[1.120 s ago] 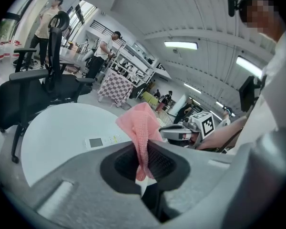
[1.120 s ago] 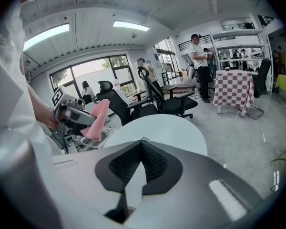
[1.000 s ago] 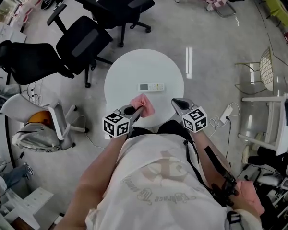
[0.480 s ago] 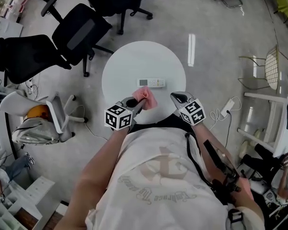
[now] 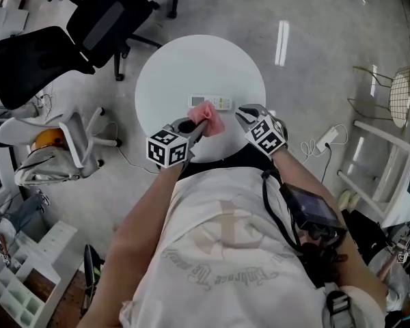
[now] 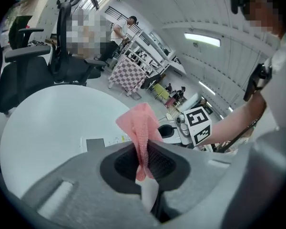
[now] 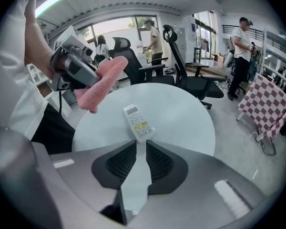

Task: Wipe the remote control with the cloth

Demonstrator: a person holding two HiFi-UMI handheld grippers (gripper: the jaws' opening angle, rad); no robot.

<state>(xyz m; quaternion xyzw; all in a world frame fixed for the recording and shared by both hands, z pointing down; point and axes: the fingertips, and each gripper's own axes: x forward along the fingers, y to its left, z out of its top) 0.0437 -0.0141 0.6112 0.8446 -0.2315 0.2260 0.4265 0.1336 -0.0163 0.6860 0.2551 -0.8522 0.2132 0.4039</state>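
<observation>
A white remote control (image 5: 212, 102) lies on the round white table (image 5: 191, 67), near its front edge. My left gripper (image 5: 199, 123) is shut on a pink cloth (image 5: 207, 117), which hangs just in front of the remote's left half. In the left gripper view the cloth (image 6: 141, 125) stands up between the jaws, with the remote (image 6: 105, 141) behind it. My right gripper (image 5: 240, 112) is by the remote's right end. Its jaws have just been opening: in the right gripper view the right gripper (image 7: 137, 144) shows a narrow gap with nothing in it, and the remote (image 7: 139, 122) lies just beyond.
Black office chairs (image 5: 99, 26) stand behind the table on the left, and a white chair (image 5: 65, 139) with a bag is at the near left. A cable and power strip (image 5: 321, 142) lie on the floor to the right. People stand far off in the room (image 7: 240, 56).
Both grippers have moved forward over the table's front edge toward the remote. The cloth now hangs right by the remote, and the right gripper has tilted down near its right end.
</observation>
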